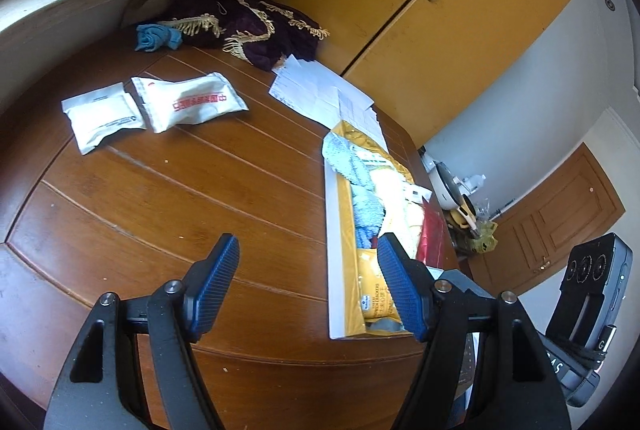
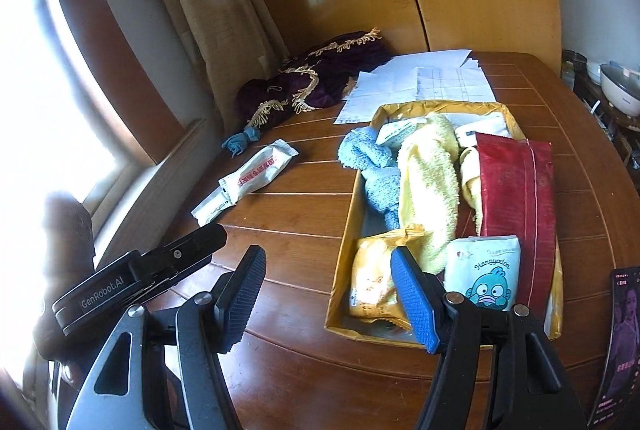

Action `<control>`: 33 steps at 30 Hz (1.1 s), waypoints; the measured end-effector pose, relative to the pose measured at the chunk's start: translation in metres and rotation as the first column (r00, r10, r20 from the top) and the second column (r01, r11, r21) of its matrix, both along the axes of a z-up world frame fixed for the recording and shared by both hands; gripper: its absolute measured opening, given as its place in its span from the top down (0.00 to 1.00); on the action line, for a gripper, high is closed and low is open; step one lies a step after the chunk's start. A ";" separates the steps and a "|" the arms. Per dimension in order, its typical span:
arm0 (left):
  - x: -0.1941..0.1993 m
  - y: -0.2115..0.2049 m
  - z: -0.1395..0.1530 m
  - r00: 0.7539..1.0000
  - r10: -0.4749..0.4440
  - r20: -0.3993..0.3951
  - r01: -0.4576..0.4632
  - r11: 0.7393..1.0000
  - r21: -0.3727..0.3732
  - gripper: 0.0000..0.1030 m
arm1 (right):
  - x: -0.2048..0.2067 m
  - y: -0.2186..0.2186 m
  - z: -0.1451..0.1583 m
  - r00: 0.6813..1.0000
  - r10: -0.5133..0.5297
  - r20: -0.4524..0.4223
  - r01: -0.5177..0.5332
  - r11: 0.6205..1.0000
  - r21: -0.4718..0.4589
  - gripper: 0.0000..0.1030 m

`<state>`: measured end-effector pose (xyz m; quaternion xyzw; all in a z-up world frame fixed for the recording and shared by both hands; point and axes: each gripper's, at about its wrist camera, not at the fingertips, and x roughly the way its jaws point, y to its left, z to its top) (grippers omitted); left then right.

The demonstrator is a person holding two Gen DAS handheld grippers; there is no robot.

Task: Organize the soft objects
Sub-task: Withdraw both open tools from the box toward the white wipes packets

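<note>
Two handheld grippers hover above a brown wooden table (image 1: pixel 160 190), each seen from its own wrist camera. The left gripper (image 1: pixel 308 282) has its blue ribbed fingers (image 1: pixel 216 282) spread wide apart, holding nothing and touching nothing, with bare table between them. The right gripper (image 2: pixel 330 294) is likewise spread wide and empty; its right finger (image 2: pixel 412 302) sits in front of the near end of a shallow yellow box (image 2: pixel 342 254), though contact cannot be told. The box lies on the right side of the table, close to the near edge, and holds the soft things: a blue towel (image 2: pixel 372 166), a yellow towel (image 2: pixel 430 186), a red packet (image 2: pixel 516 198), a yellow snack bag (image 2: pixel 370 282) and a pale tissue pack with a cartoon fish (image 2: pixel 484 274). Two white packets (image 1: pixel 152 108) lie side by side, touching, on open table well left of the box. A small blue cloth (image 1: pixel 154 36) sits near the far edge, just beside a dark purple fringed cloth (image 1: pixel 256 26). Loose papers (image 1: pixel 320 90) lie beyond the box. A wide stretch of clear wood runs between the packets and the box. Both grippers point forward and slightly downward at the table, the left one beside the right
</note>
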<state>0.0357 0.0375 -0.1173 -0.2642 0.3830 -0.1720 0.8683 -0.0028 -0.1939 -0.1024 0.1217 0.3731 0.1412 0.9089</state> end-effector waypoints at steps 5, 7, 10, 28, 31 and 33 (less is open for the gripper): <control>-0.001 0.017 0.000 0.999 0.045 0.003 -0.045 0.999 0.013 0.31 | 0.004 0.011 0.001 0.999 0.040 -0.013 -0.040 0.999 0.018 0.35; -0.001 0.025 -0.001 0.998 0.064 0.002 -0.064 0.998 0.013 0.31 | 0.006 0.017 0.000 0.998 0.055 -0.019 -0.055 0.998 0.022 0.35; 0.000 0.035 -0.003 0.996 0.086 -0.008 -0.086 0.996 0.009 0.31 | 0.010 0.026 -0.002 0.997 0.073 -0.030 -0.072 0.997 0.024 0.35; -0.002 0.043 -0.005 0.995 0.098 -0.013 -0.098 0.995 0.020 0.31 | 0.017 0.034 -0.010 0.995 0.084 -0.055 -0.083 0.996 0.028 0.35; -0.001 0.045 -0.006 0.994 0.104 -0.016 -0.103 0.994 0.024 0.31 | 0.018 0.034 -0.011 0.995 0.086 -0.058 -0.084 0.996 0.031 0.35; 0.000 0.047 -0.006 0.994 0.107 -0.017 -0.107 0.994 0.027 0.31 | 0.021 0.036 -0.011 0.994 0.088 -0.060 -0.086 0.996 0.035 0.35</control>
